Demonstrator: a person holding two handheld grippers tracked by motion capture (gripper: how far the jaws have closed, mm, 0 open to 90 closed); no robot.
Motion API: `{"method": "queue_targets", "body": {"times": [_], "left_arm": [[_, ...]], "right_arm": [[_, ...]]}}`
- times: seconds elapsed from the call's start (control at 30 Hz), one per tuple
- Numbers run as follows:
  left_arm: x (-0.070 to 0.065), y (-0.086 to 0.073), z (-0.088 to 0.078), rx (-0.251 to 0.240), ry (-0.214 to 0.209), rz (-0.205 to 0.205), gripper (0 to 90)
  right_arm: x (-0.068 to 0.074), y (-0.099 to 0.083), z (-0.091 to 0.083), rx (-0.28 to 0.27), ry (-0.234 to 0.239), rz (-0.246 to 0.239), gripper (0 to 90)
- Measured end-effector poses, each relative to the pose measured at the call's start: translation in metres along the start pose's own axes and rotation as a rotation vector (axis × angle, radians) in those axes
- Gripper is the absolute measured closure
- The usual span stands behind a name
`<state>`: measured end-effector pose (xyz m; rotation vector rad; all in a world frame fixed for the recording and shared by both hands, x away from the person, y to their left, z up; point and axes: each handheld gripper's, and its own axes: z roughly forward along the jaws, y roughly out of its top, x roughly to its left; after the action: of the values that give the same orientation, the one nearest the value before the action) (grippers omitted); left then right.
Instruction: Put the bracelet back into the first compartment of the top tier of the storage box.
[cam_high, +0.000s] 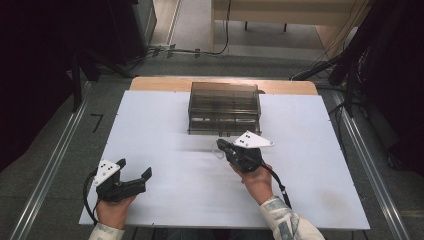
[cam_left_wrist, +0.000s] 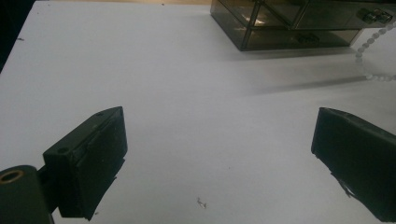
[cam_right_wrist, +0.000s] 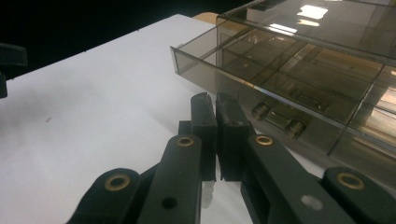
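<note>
Listing what lies before you on the white worktop (cam_high: 165, 150):

Item one: drawer organiser (cam_high: 224, 107), smoky translucent plastic, standing at the far middle of the worktop, upright. In your right gripper view its upper drawer (cam_right_wrist: 280, 77) is pulled part of the way out, showing divided compartments; whether anything lies in them you cannot tell. Small knob handles (cam_right_wrist: 295, 127) show on the front below it.

Item two: string of clear beads (cam_left_wrist: 371, 44), seen in your left gripper view hanging in a curve near the organiser's front corner and reaching the worktop. What holds its upper end cannot be told from that view. In the high view a faint pale loop (cam_high: 218, 152) lies at the tips of your right gripper.

Item three: your right gripper (cam_high: 220, 144), just in front of the organiser, pointing toward it and a little to the left. Its jaws are pressed close together, with only a thin slit between the pads (cam_right_wrist: 204, 116); whether the bead string is pinched there is too fine to make out.

Item four: your left gripper (cam_high: 134, 168), at the near left of the worktop, well apart from the organiser. Its jaws stand wide, with nothing between them but bare worktop.
</note>
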<state>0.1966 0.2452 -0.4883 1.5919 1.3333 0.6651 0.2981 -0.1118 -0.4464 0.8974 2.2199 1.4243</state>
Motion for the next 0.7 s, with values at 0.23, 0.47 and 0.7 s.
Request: {"method": "queue_targets", "body": {"times": [0.23,0.47,0.7], "left_arm": [[0.000,0.000,0.000,0.000,-0.001,0.000,3.9],[0.000,0.000,0.000,0.000,-0.001,0.000,3.9],[0.001,0.000,0.000,0.000,0.000,-0.001,3.9]], "right_arm": [[0.001,0.005,0.003,-0.013,0.003,0.002,85.1],[0.003,0.010,0.005,-0.024,0.008,0.000,85.1],[0.004,0.017,0.008,-0.034,0.009,-0.013,85.1]]}}
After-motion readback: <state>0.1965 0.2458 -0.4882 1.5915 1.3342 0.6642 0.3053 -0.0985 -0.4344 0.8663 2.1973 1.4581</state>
